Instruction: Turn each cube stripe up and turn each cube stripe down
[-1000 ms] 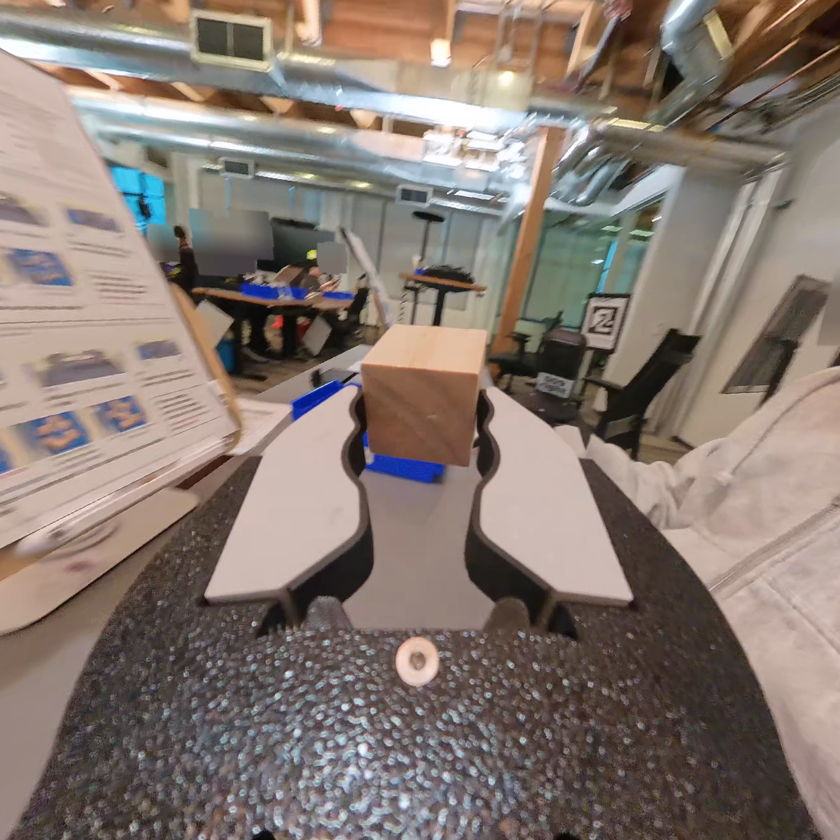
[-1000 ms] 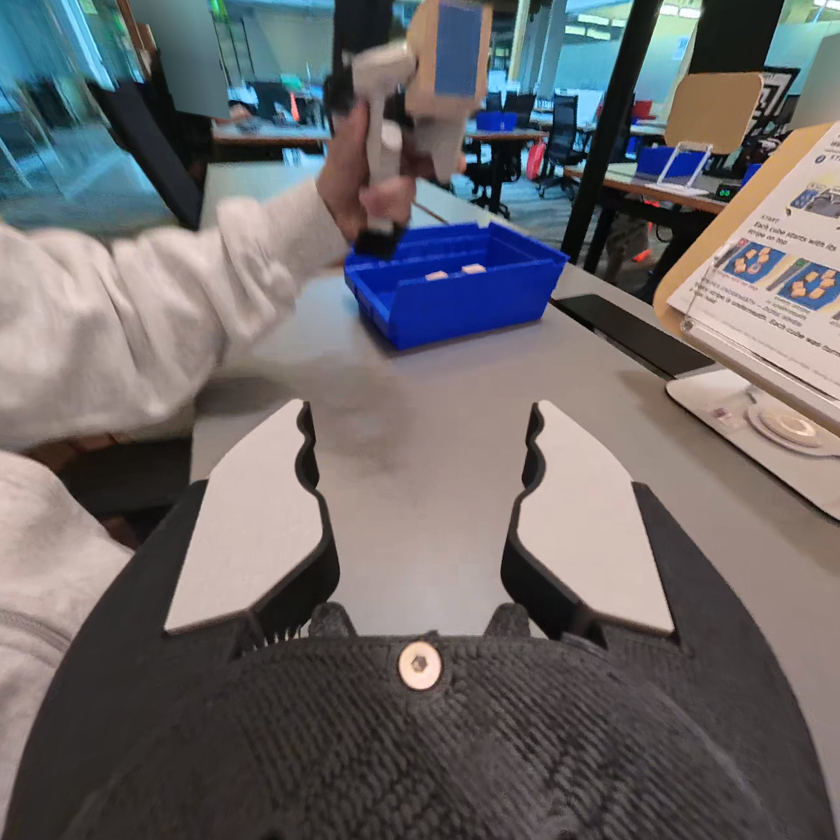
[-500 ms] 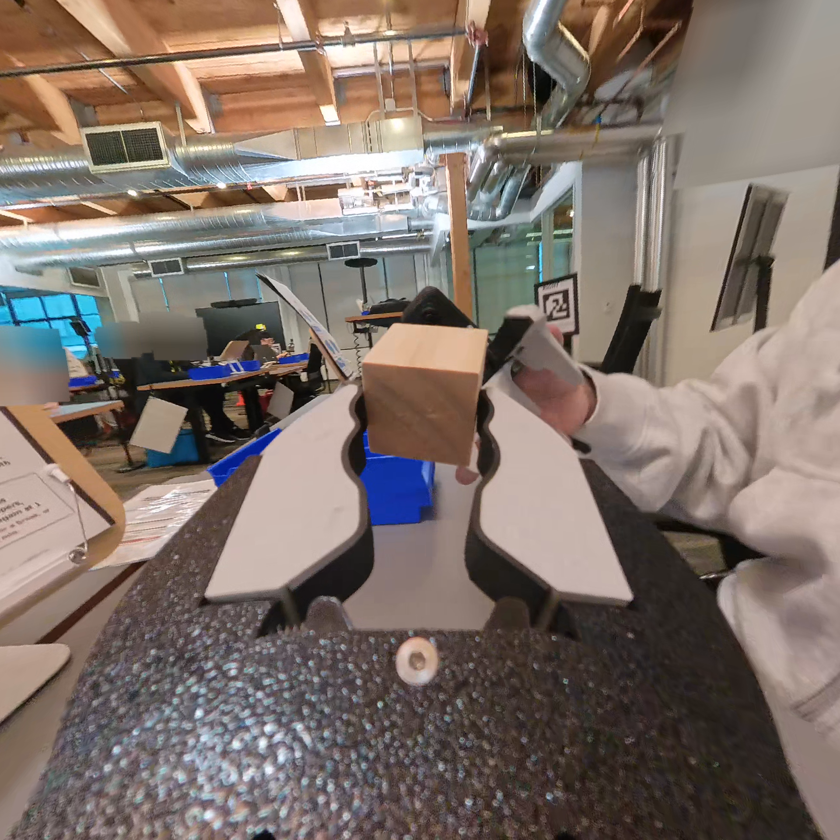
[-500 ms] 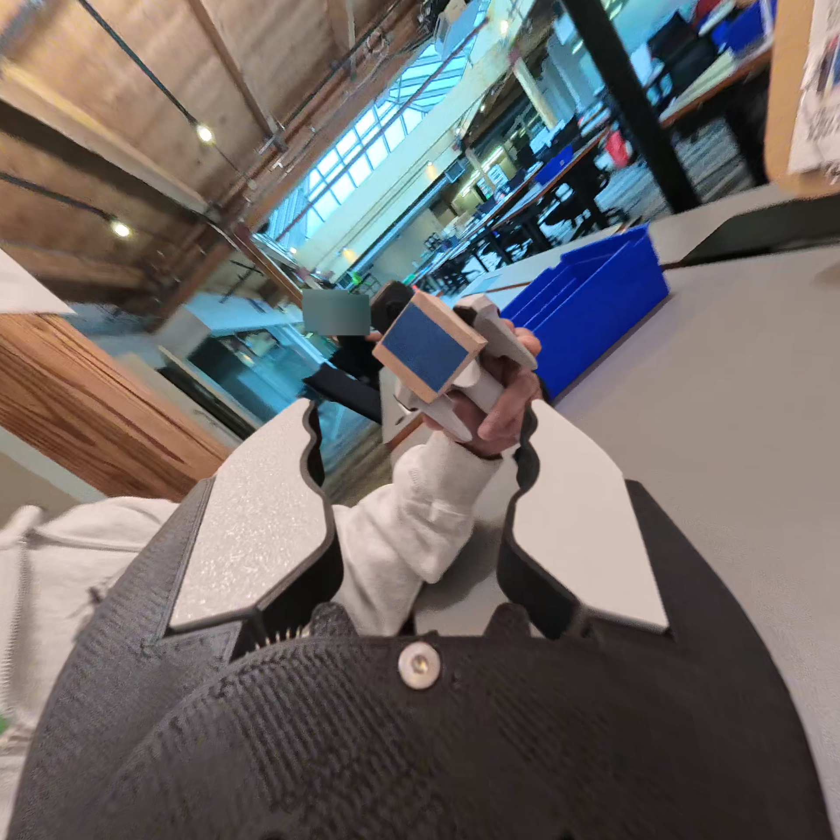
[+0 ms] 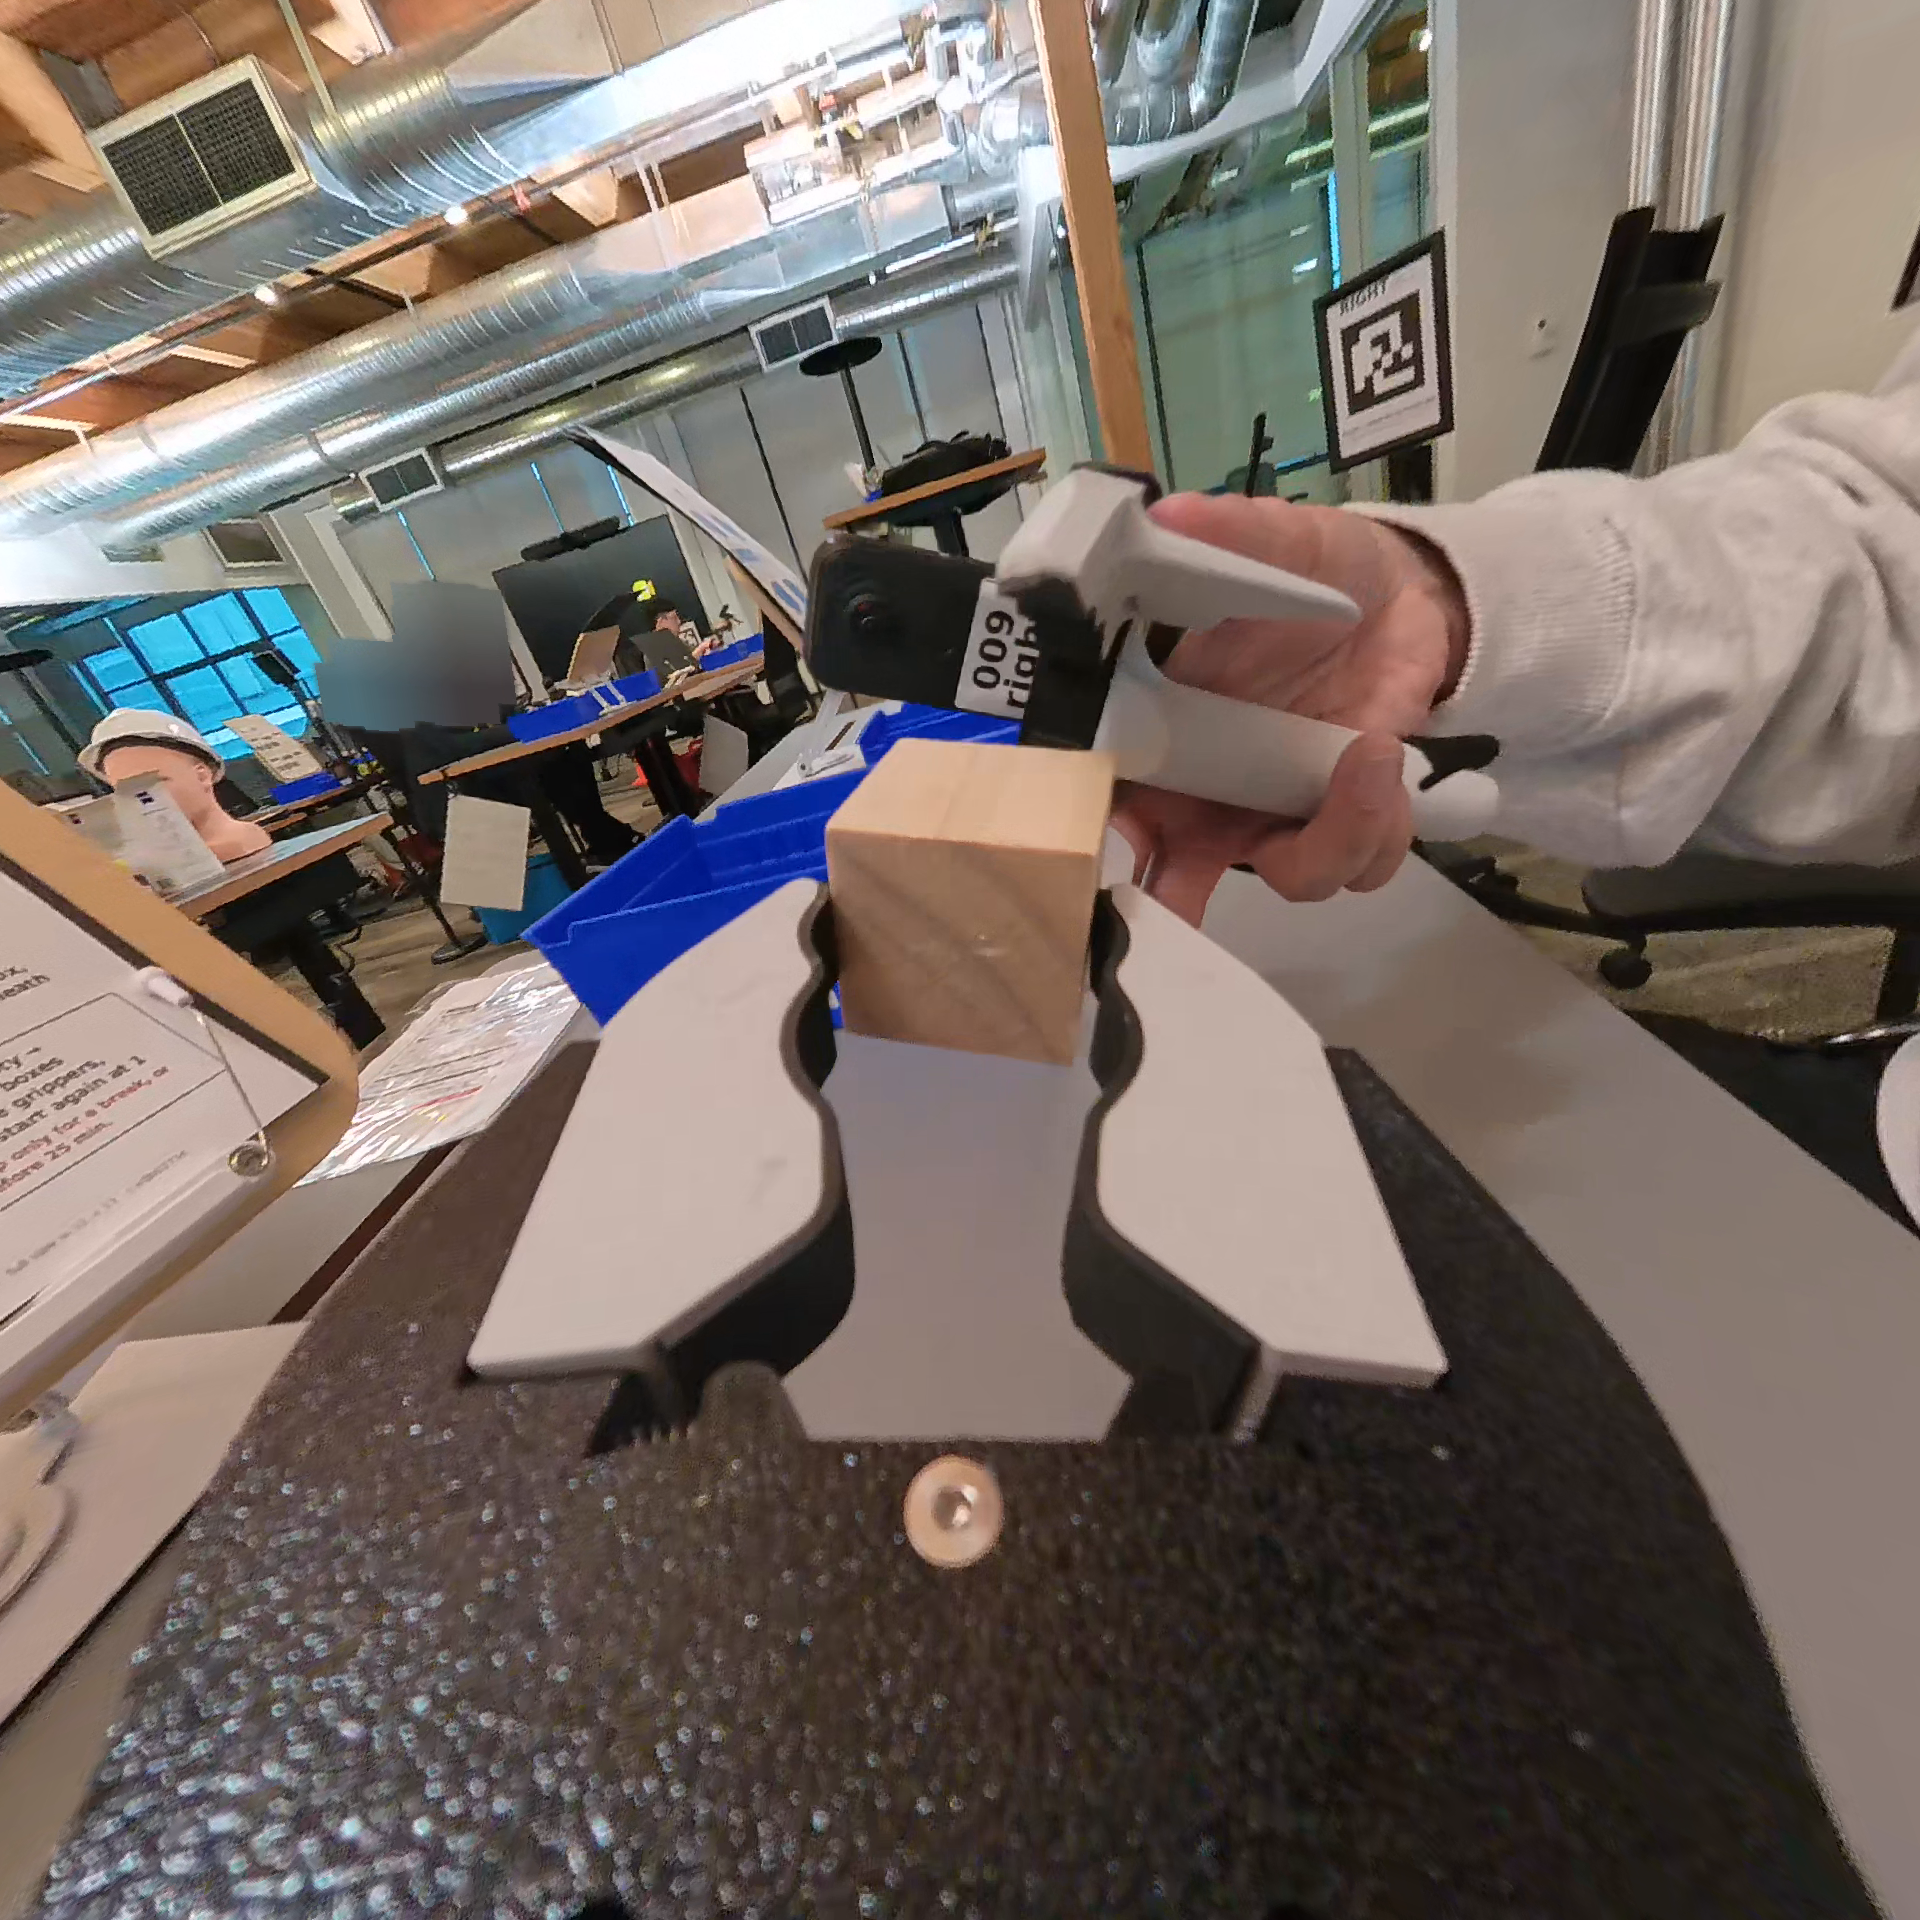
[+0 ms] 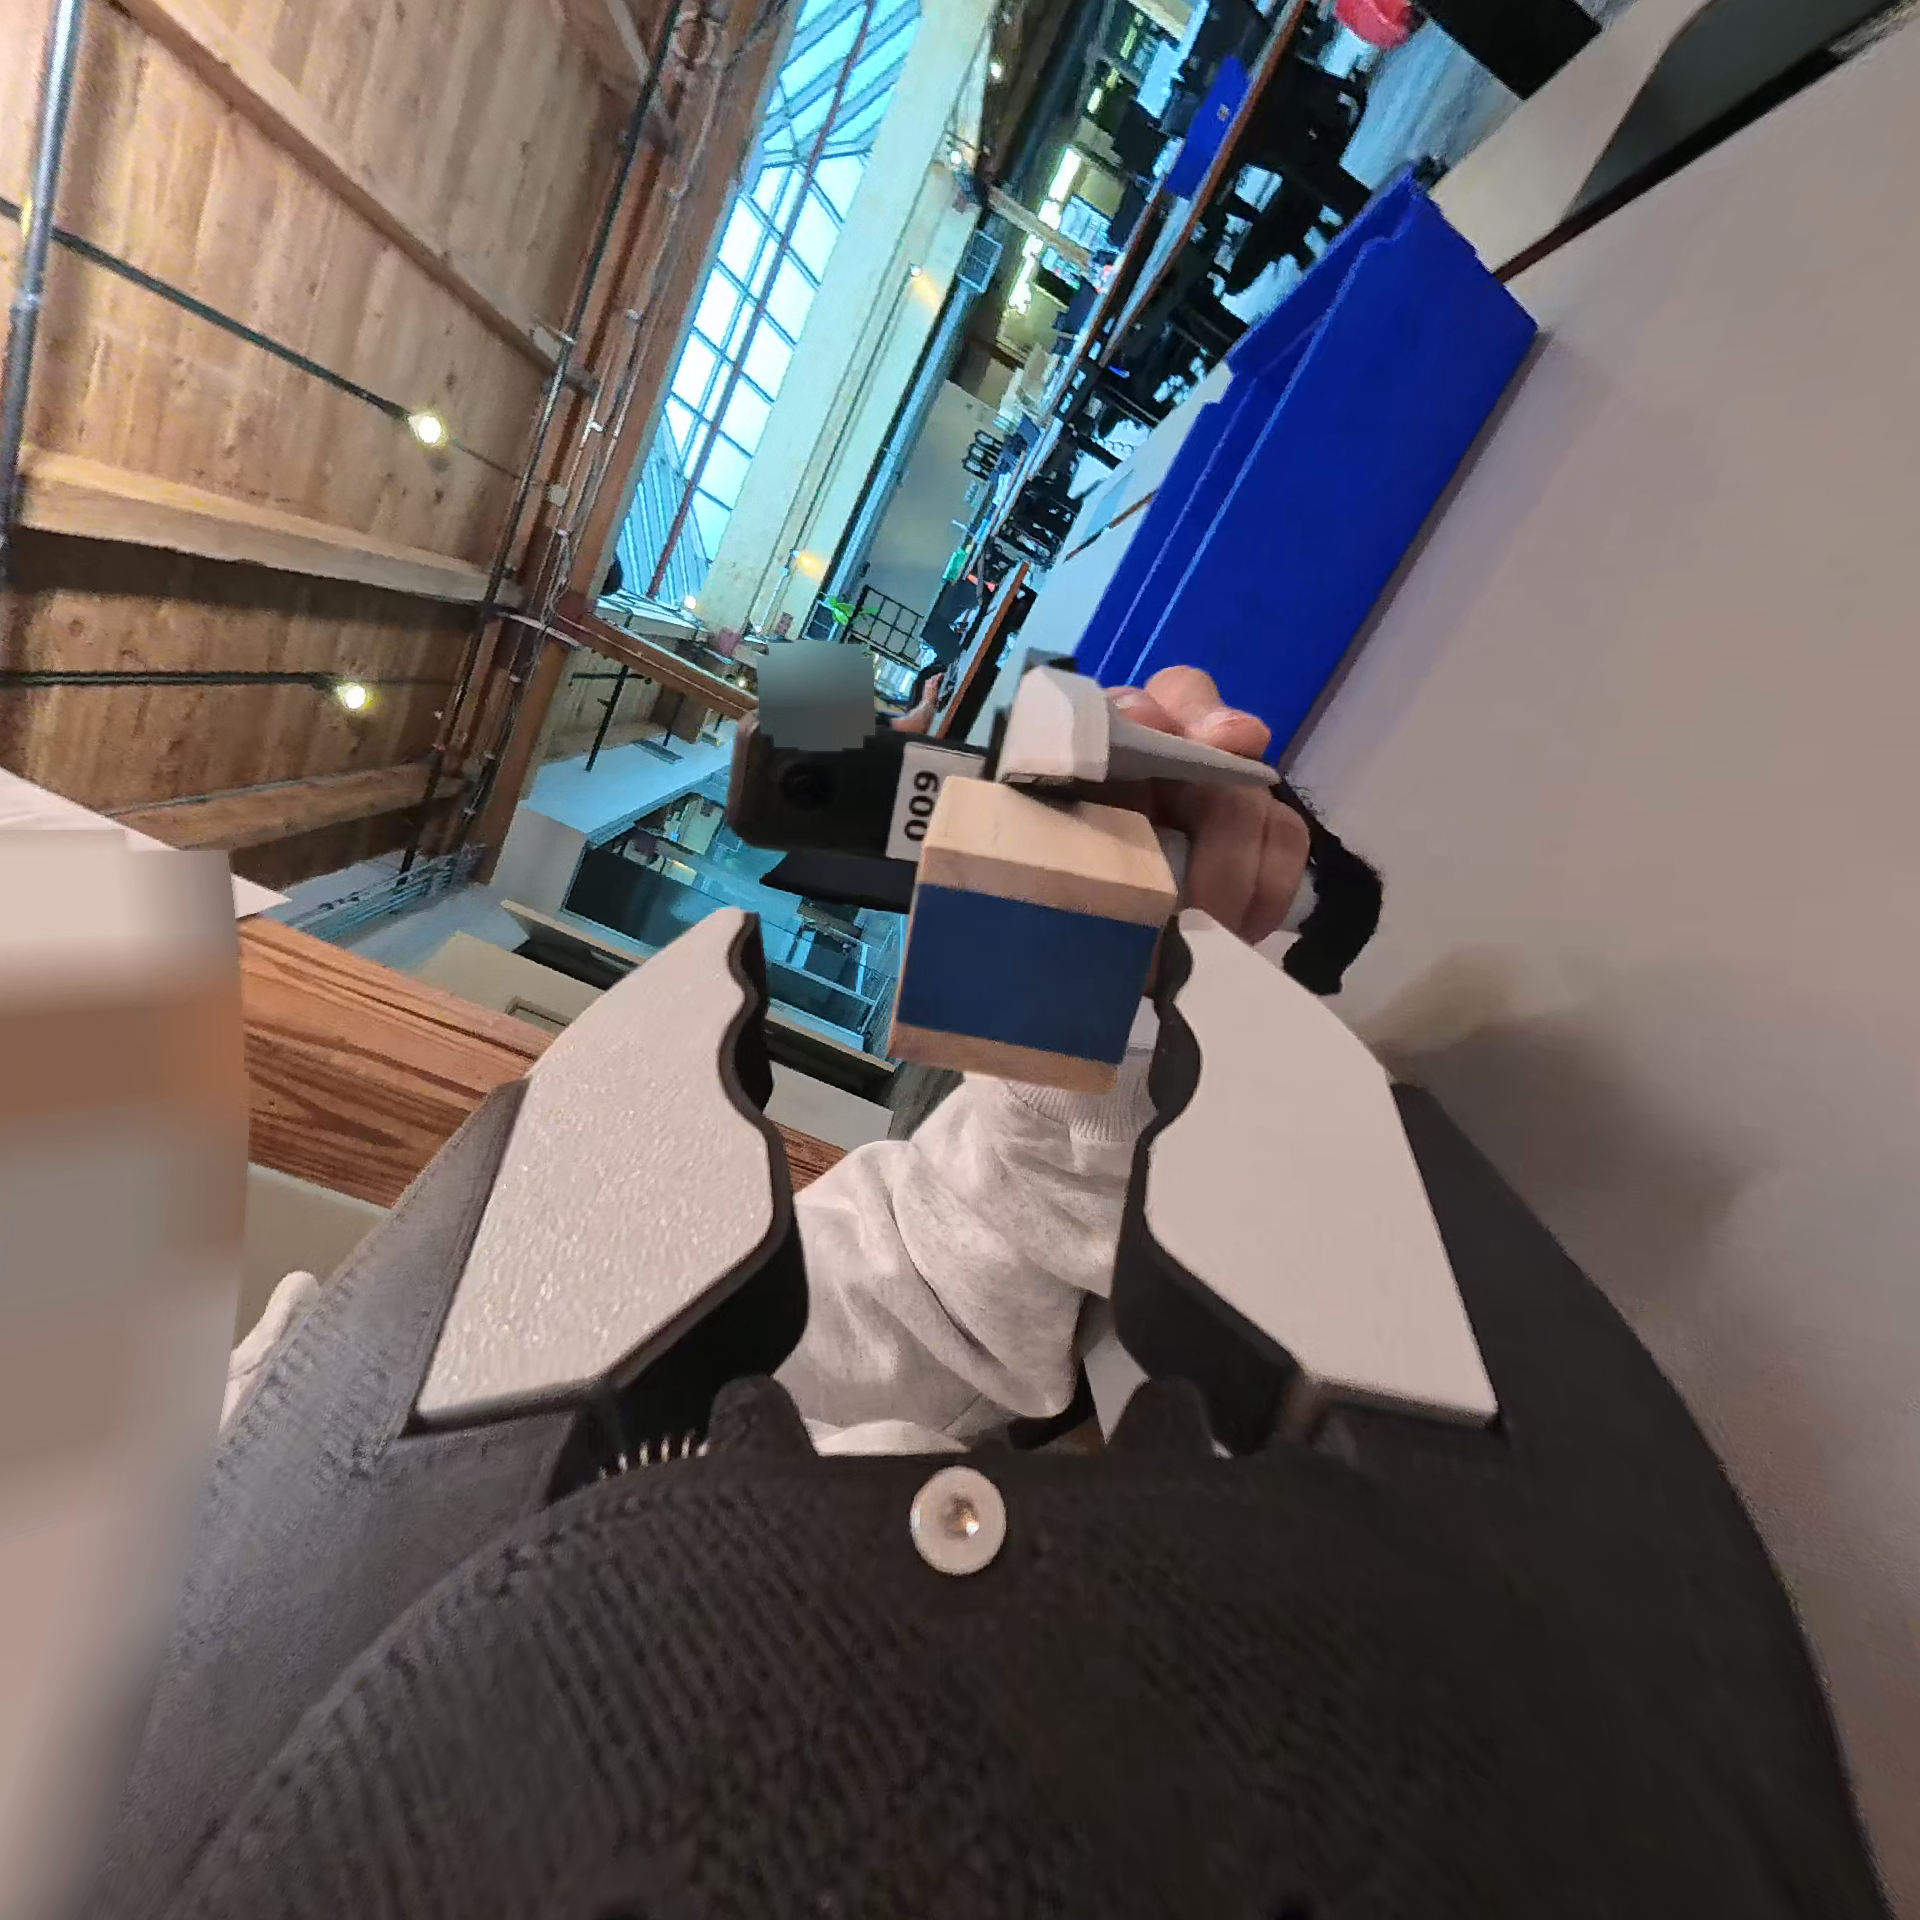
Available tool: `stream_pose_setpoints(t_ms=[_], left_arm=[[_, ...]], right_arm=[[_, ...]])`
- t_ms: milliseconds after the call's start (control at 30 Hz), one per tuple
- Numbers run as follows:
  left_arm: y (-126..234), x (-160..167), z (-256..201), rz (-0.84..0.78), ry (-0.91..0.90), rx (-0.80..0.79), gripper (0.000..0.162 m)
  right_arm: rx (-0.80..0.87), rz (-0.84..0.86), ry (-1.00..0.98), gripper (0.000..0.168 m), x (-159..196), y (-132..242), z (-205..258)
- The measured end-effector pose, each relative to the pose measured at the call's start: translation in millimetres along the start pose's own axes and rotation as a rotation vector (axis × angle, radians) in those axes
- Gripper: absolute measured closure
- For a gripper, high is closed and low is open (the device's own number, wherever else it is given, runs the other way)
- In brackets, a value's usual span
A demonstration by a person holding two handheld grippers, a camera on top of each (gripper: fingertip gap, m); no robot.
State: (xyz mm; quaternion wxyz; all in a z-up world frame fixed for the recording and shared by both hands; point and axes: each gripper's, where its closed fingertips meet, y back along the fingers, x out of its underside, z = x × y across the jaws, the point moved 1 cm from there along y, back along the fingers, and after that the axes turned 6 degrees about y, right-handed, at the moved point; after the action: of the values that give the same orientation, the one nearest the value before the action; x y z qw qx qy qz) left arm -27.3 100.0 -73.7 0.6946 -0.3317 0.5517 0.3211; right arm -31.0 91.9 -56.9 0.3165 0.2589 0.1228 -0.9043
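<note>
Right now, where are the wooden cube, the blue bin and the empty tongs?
wooden cube (image 5: pixel 961 914): left wrist view, plain front face.
blue bin (image 5: pixel 665 940): left wrist view, outer wall.
right tongs (image 6: pixel 961 1023): right wrist view, open gap between the tips.

Cube (image 5: pixel 966 899): centre of left wrist view, between left gripper (image 5: pixel 961 935) fingertips, above table (image 5: pixel 1455 1039)
Bin (image 5: pixel 665 925): on table, behind cube, centre-left
Right gripper (image 5: pixel 1101 665): upper right of centre, behind cube
Instruction board (image 5: pixel 125 1060): left edge
Right wrist view: cube (image 6: pixel 1023 956) centre, just beyond right gripper's (image 6: pixel 956 997) fingertips; bin (image 6: pixel 1299 447) upper right
</note>
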Motion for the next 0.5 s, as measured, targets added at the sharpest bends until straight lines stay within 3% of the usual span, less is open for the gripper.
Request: stream_pose_setpoints(t_ms=[100, 367, 433, 500], left_arm=[[2.1, 3.4, 0.7, 0.019, -0.028, -0.023, 0.116], [3.2, 15.7, 7.8, 0.069, -0.011, -0.113, 0.115], [1.3, 11.6, 9.8, 0.036, -0.01, -0.158, 0.097], [0.1, 13.5, 9.1, 0.047, 0.003, -0.164, 0.092]], right_arm=[[0.029, 0.02, -0.077, 0.123, 1.7, -3.2, -14.0], [0.1, 0.092, -0.047, 0.124, 0.7, -3.9, -28.7], [0.128, 0.133, 0.0, 0.123, -6.1, 3.7, -25.9], [0.163, 0.149, 0.052, 0.123, -24.3, 20.3, -19.2]])
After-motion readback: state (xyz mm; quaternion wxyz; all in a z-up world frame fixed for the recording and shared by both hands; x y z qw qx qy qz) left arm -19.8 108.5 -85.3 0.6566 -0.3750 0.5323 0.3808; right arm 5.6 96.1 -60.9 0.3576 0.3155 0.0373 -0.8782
